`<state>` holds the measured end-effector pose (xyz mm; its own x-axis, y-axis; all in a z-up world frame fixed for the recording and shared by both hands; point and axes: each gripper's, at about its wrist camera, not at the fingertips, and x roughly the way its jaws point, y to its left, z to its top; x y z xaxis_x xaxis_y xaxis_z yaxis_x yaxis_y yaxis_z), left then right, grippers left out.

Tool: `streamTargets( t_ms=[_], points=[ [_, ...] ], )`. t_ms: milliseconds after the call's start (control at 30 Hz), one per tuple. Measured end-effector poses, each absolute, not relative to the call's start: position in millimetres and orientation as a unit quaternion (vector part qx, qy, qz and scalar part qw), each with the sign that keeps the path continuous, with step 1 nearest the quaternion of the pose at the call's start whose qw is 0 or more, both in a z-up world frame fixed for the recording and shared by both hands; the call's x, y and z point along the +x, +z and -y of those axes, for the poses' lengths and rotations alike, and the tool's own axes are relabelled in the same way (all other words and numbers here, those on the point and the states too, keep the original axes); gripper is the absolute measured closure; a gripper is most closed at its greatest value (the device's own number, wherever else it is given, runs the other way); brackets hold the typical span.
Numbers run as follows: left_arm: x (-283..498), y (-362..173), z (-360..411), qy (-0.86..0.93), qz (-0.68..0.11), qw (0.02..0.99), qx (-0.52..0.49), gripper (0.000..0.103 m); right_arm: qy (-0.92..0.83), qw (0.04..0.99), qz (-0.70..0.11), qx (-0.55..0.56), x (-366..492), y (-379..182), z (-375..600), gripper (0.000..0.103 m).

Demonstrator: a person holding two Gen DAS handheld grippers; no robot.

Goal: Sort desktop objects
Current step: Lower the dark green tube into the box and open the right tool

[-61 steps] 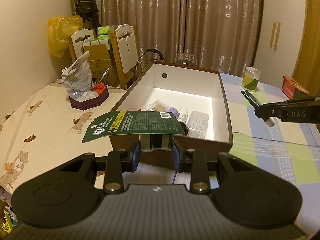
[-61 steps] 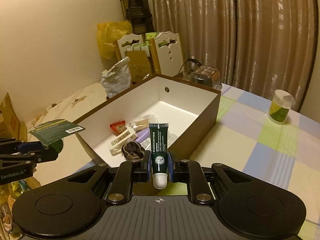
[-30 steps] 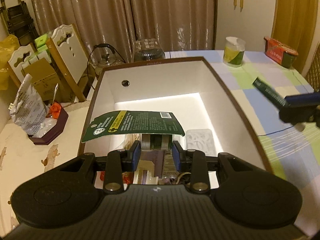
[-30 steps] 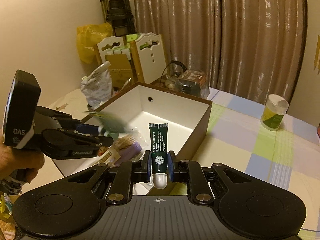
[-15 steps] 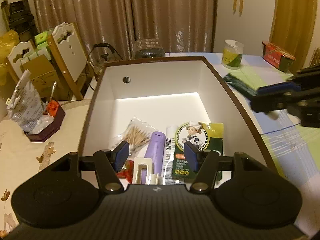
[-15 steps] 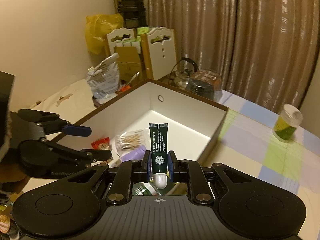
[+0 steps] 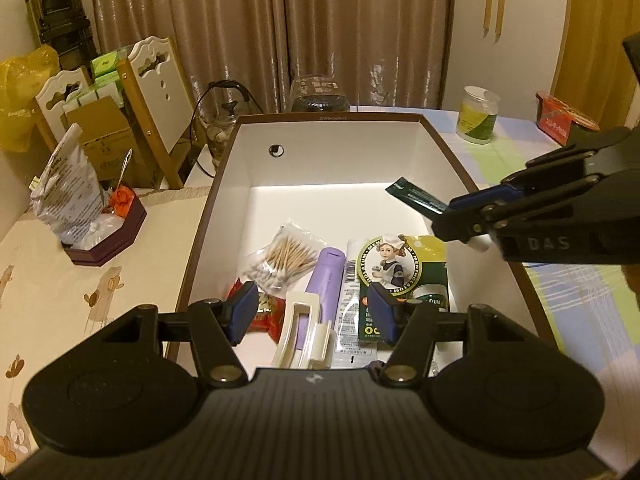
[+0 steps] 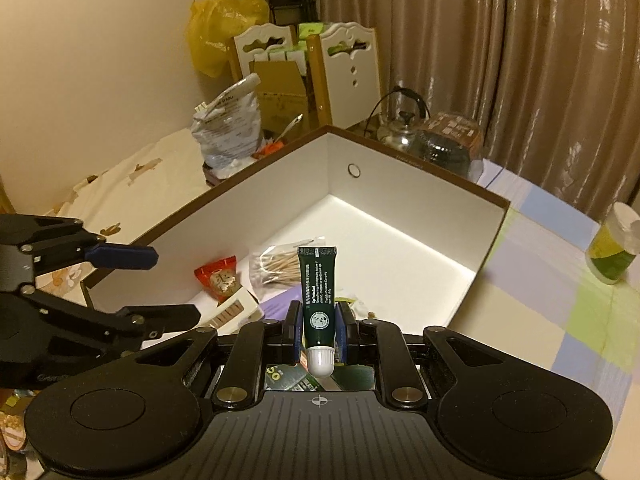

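Observation:
A brown box with a white inside (image 7: 448, 152) (image 8: 492, 236) stands on the table. In it lie a green card pack (image 7: 400, 276), a bag of cotton swabs (image 7: 286, 256) (image 8: 276, 266), a purple tube (image 7: 326, 280), a red packet (image 8: 218, 278) and a cream clip (image 7: 298, 334). My left gripper (image 7: 312, 312) is open and empty above the box's near end; it also shows in the right wrist view (image 8: 160, 284). My right gripper (image 8: 319, 330) is shut on a dark green tube (image 8: 319, 296) with a white cap, held over the box's right side; the tube shows in the left wrist view (image 7: 416, 197).
A white jar with a green label (image 7: 478, 120) (image 8: 614, 248) and a red box (image 7: 564, 120) stand on the checked cloth at right. A dark tray with a crumpled bag (image 7: 102, 232) sits left of the box. Chairs, a kettle (image 8: 402, 126) and curtains are behind.
My left gripper carried the green card pack over the box, opened and dropped it inside. My right gripper moved left with the green tube to above the box.

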<state>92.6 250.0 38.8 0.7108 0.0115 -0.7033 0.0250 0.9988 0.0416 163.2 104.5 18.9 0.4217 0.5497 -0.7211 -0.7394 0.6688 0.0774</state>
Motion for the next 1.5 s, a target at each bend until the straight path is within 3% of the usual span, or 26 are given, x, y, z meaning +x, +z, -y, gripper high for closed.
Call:
streamTargets(
  t_ms=[400,900,1033,1067,1100,1133,1500],
  points=[
    [87,38,-251,0.004,-0.383,0.924,0.016,0.047,0.392,0.817,-0.405,-0.12,179,2,-119,0.087],
    [83,37,-258,0.006,-0.384,0.923,0.016,0.044,0.371,0.844,-0.378,-0.079,168,25,-100,0.087],
    [82,38,-257,0.007,-0.381,0.924,0.016,0.038,0.352,0.855,-0.374,-0.07,164,32,-91,0.087],
    [82,38,-257,0.007,-0.381,0.924,0.016,0.037,0.348,0.858,-0.373,-0.068,163,33,-88,0.084],
    [81,38,-257,0.007,-0.381,0.924,0.016,0.036,0.342,0.862,-0.369,-0.066,162,35,-86,0.047],
    [82,38,-257,0.007,-0.381,0.924,0.016,0.033,0.334,0.869,-0.36,-0.064,159,37,-83,0.0],
    [76,40,-257,0.013,-0.381,0.924,0.013,0.017,0.313,0.885,-0.342,-0.044,158,42,-65,0.0]
  ],
)
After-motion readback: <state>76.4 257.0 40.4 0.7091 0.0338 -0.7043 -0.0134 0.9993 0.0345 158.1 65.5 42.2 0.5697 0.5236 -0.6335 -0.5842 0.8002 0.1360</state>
